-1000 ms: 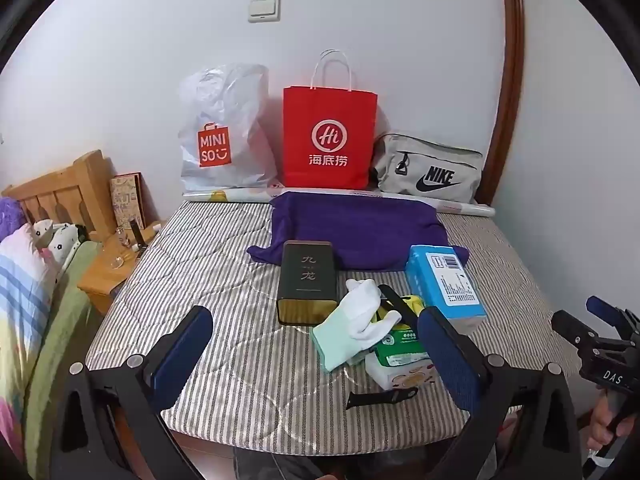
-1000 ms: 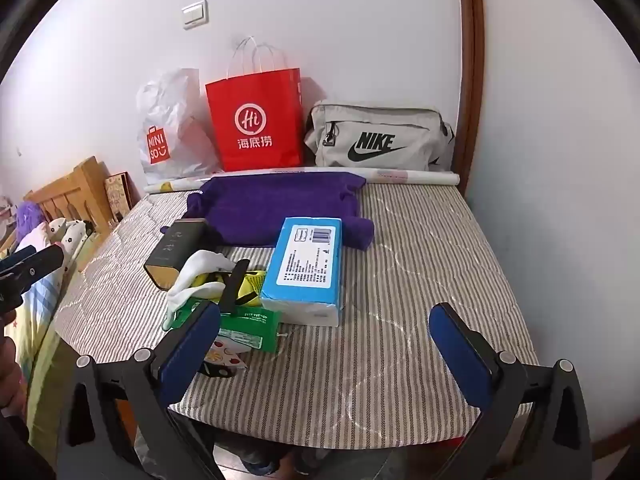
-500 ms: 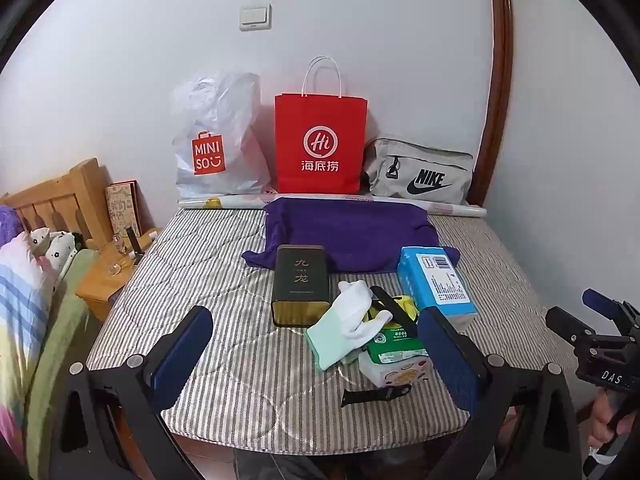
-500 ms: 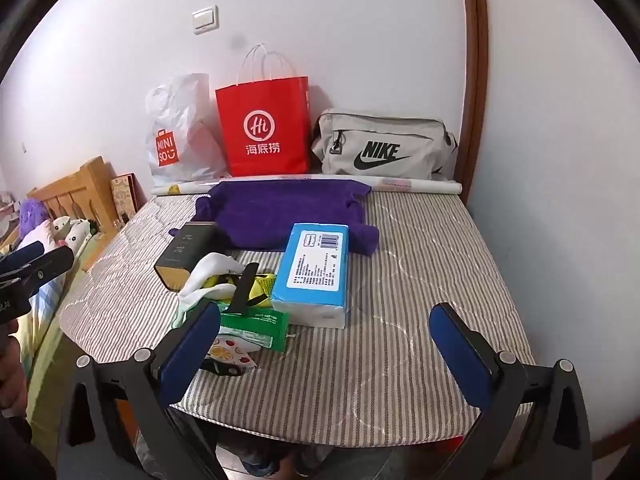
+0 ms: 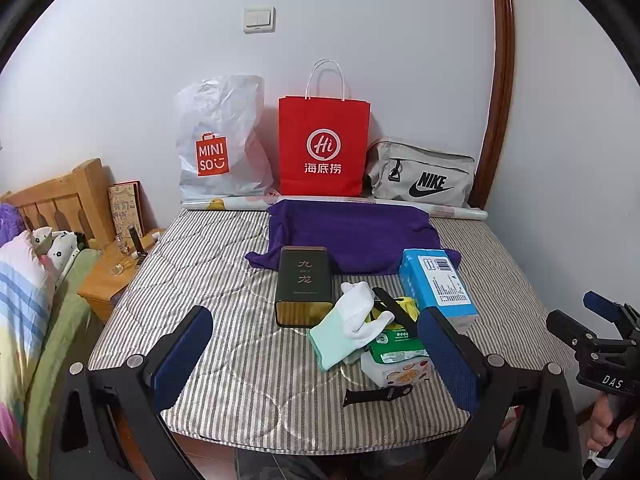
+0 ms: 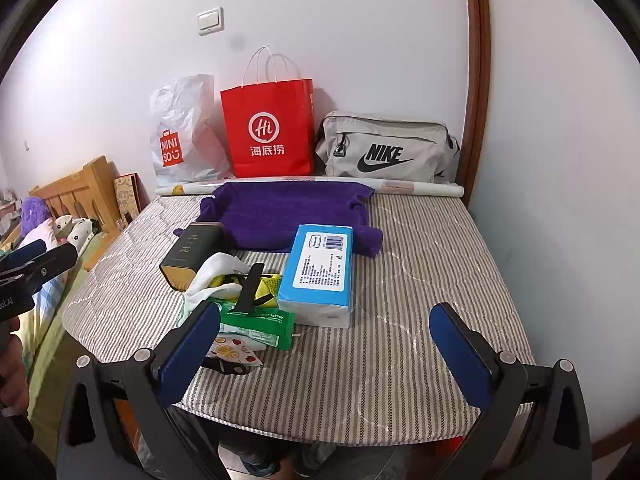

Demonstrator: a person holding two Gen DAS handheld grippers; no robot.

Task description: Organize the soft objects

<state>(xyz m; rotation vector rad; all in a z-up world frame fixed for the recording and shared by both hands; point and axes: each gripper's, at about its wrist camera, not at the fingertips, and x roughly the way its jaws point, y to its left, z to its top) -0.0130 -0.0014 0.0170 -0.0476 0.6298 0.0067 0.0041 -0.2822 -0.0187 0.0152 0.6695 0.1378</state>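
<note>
Centrally, white/mint glove [image 5: 352, 326] lies crumpled atop packets, beside blue tissue pack [image 5: 438, 286]; left gripper [image 5: 316, 354] & right gripper [image 6: 326, 350] both spread, empty.

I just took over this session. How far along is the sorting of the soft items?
Nothing looks done yet. The left gripper and right gripper are both open and empty, short of the pile. The white-and-mint glove, green wipes pack and blue tissue pack lie heaped together; the purple towel lies behind them.
</note>
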